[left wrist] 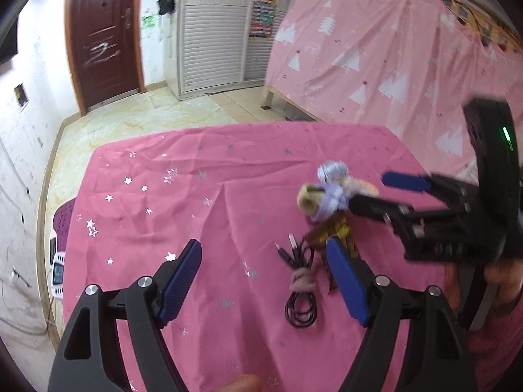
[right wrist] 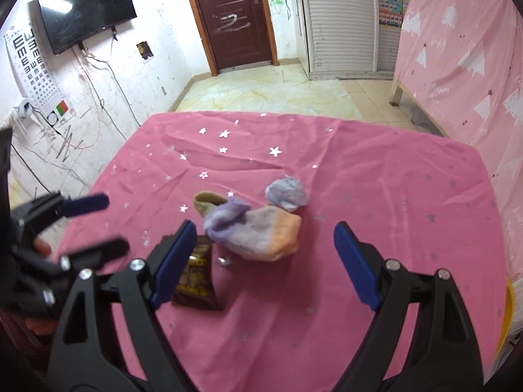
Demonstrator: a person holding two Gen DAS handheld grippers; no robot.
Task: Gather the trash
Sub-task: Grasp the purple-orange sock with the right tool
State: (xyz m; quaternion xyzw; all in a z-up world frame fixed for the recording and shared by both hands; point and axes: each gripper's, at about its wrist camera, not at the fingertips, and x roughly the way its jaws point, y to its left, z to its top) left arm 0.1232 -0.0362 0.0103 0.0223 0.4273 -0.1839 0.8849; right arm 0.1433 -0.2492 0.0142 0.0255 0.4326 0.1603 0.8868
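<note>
The left tool (left wrist: 264,281) hangs over the counter (left wrist: 183,176) with its 2 blue pads spread wide and nothing between them but pink star-printed cloth. Just ahead of its right pad lies a coiled black cable (left wrist: 299,297) bound with a fuzzy tie, its 2 plugs pointing away from the tool. Beyond the cable, touching that pad's tip in this view, is a brown and gold snack wrapper (left wrist: 330,232).

The right tool (right wrist: 263,261) is likewise spread, gripping nothing. Straight ahead between its pads lies a sock (right wrist: 258,232) in purple, grey and orange, with a tan sock (right wrist: 209,201) tucked behind it to the left. A crumpled wad of pale purple-grey paper (right wrist: 287,191) sits just past the sock, toward the right pad's side. The wrapper (right wrist: 196,277) lies flat on the cloth, partly hidden behind the left pad of this tool. A small silvery scrap (right wrist: 225,261) rests between wrapper and sock.

In the left wrist view the right tool (left wrist: 376,192) reaches in from the right, one finger over the sock pile; whether it touches cannot be told.
</note>
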